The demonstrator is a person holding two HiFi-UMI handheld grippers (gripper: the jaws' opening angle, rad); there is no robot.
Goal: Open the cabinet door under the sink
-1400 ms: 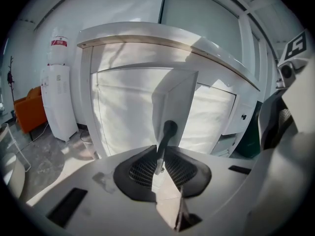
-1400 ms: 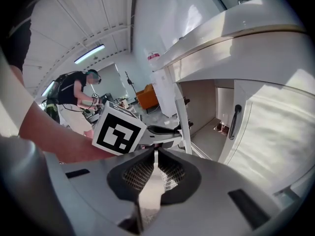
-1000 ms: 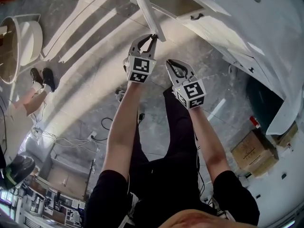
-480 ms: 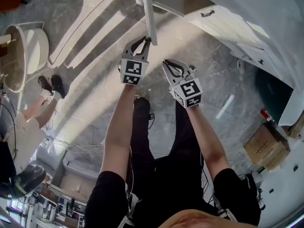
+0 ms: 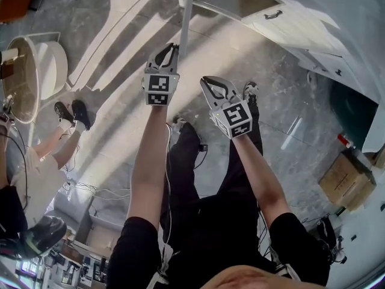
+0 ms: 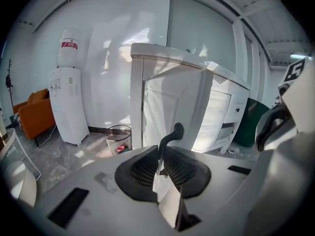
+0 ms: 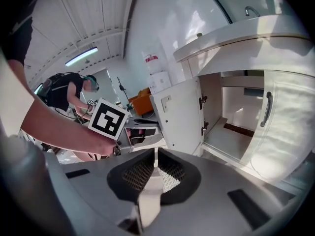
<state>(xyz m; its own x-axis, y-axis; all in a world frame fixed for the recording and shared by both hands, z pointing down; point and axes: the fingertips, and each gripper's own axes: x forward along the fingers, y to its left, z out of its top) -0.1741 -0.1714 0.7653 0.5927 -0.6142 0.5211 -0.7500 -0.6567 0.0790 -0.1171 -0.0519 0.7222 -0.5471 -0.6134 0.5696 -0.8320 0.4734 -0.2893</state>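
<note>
White cabinet door (image 6: 172, 102) hangs swung open just beyond the left gripper (image 6: 160, 170), whose jaws have just been closing and pinch its dark handle (image 6: 171, 135). The right gripper (image 7: 155, 157) is clenched on nothing. Pull looks nearly done; next, a clean release.

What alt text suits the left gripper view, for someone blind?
The left tool grips the black handle of the open cabinet door, its jaws having just closed further on it. Behind stand the white sink cabinet, a water dispenser and a wastebasket.
</note>
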